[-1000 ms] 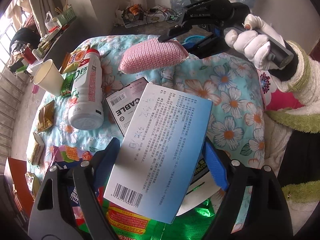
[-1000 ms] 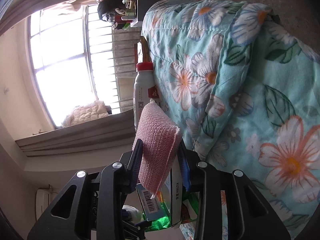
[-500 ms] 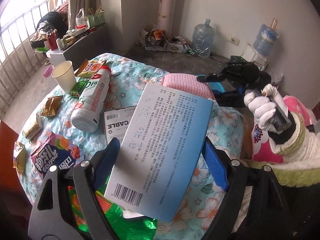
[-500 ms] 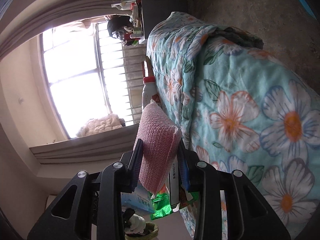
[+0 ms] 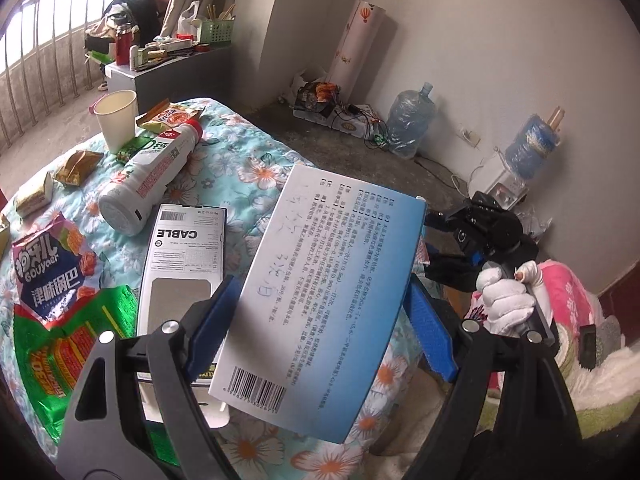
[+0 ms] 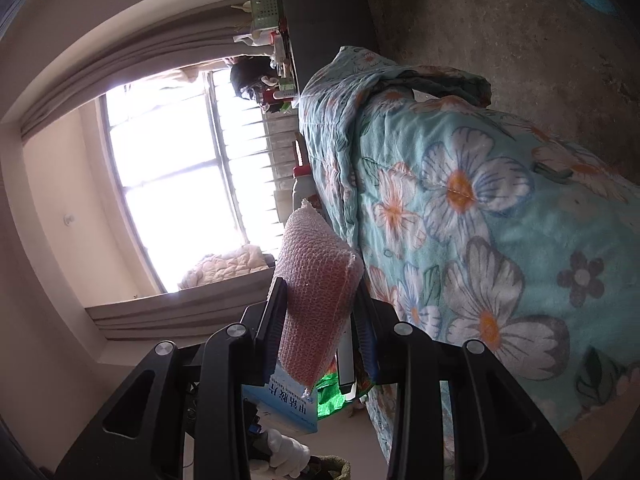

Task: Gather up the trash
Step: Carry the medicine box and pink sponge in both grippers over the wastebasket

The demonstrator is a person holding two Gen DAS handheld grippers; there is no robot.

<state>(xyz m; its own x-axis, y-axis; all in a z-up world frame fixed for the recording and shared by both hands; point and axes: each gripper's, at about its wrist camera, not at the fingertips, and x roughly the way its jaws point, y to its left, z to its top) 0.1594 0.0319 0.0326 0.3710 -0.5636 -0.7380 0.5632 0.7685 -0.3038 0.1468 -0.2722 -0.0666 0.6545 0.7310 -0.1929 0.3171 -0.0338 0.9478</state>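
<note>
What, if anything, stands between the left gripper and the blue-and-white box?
Nothing visible. The blue-and-white box already sits between the blue pads of the left gripper, lifted over the floral quilt. The CABLE package and white bottle lie on the quilt below and to its left.

1. I count one blue-and-white printed box (image 5: 320, 300), clamped between the pads of my left gripper (image 5: 316, 332).
2. One pink mesh pad (image 6: 318, 300), pinched in my right gripper (image 6: 320, 328).
3. One white bottle with a red cap (image 5: 150, 172), lying beyond the left tongs.
4. One paper cup (image 5: 116, 118), beyond the bottle.
5. One white "CABLE" box (image 5: 184, 264), just behind the left finger.
6. Two large snack bags to the left of the tongs: one purple (image 5: 52, 272), one green (image 5: 68, 356).
7. Two water jugs (image 5: 412, 124) (image 5: 532, 144) far ahead by the wall.
</note>
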